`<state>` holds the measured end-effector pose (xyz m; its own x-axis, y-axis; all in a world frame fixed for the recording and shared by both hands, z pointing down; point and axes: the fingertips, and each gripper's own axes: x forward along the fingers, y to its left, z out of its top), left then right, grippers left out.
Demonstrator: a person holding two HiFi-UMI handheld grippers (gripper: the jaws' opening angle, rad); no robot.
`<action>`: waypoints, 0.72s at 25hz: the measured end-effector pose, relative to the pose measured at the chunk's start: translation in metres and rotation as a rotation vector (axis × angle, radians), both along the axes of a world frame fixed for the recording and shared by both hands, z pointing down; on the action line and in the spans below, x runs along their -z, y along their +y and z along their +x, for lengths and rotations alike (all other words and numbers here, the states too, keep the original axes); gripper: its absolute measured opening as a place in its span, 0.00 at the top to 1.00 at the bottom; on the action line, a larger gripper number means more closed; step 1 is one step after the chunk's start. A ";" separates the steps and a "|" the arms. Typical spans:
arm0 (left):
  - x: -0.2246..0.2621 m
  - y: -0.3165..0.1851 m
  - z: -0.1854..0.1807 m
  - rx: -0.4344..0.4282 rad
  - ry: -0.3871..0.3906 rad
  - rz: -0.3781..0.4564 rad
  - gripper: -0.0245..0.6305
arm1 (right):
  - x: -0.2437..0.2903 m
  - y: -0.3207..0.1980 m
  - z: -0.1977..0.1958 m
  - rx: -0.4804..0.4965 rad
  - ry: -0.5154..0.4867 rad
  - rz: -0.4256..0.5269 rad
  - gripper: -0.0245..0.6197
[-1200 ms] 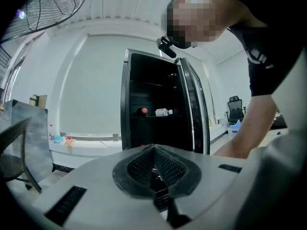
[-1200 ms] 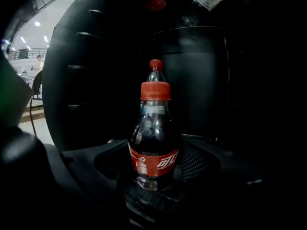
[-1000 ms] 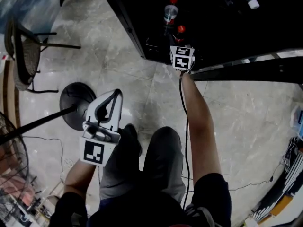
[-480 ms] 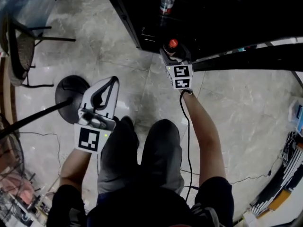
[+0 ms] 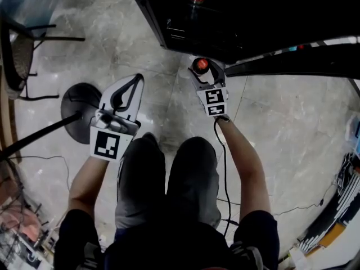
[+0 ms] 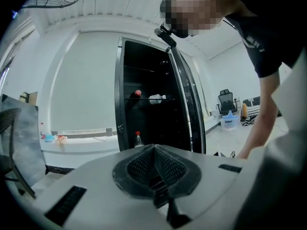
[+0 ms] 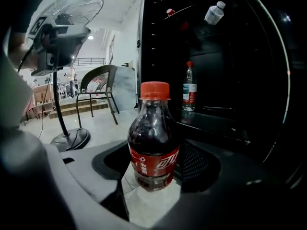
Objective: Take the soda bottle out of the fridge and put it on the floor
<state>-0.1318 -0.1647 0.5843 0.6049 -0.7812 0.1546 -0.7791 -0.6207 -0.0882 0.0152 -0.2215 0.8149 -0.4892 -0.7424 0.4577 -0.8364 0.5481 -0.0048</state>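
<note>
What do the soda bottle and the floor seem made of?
Soda bottle: likely clear, glossy plastic; the dark drink shows through and highlights glint on its shoulder. Floor: polished stone or marble-look tile, judging by grey veining, joint lines and sheen.

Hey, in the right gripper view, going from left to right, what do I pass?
Standing fan → soda bottle → clear bottle upright inside the fridge.

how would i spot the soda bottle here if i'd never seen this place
Find the open black fridge; just in front of it, over the floor, the right gripper grips the soda bottle. It is dark with a red cap and label, unlike the clear bottle inside.
</note>
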 end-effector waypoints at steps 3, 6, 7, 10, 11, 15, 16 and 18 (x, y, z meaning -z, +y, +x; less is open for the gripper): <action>-0.016 -0.004 -0.001 -0.009 0.017 -0.008 0.93 | -0.013 0.002 0.002 -0.002 0.004 0.000 0.48; -0.031 -0.007 -0.002 -0.020 0.023 -0.008 0.93 | -0.029 0.006 0.002 0.003 0.013 -0.004 0.48; -0.037 -0.008 -0.003 -0.022 0.021 -0.008 0.93 | -0.034 0.008 0.002 0.005 0.014 -0.006 0.48; -0.055 -0.012 -0.004 -0.030 0.015 0.000 0.93 | -0.051 0.012 0.001 0.005 0.013 -0.010 0.48; -0.061 -0.013 -0.003 -0.035 0.013 0.003 0.93 | -0.056 0.013 0.001 0.004 0.012 -0.014 0.48; -0.087 -0.017 -0.001 -0.031 0.015 -0.004 0.93 | -0.075 0.017 -0.001 0.011 0.024 -0.017 0.48; -0.092 -0.018 -0.002 -0.027 0.019 -0.005 0.93 | -0.080 0.018 -0.002 0.015 0.027 -0.018 0.48; -0.101 -0.021 -0.001 -0.022 0.020 -0.001 0.93 | -0.090 0.019 -0.003 0.021 0.032 -0.021 0.48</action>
<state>-0.1328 -0.1853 0.6856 0.6247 -0.7677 0.1425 -0.7671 -0.6375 -0.0719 0.0126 -0.2026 0.9050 -0.4893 -0.7225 0.4884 -0.8248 0.5653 0.0099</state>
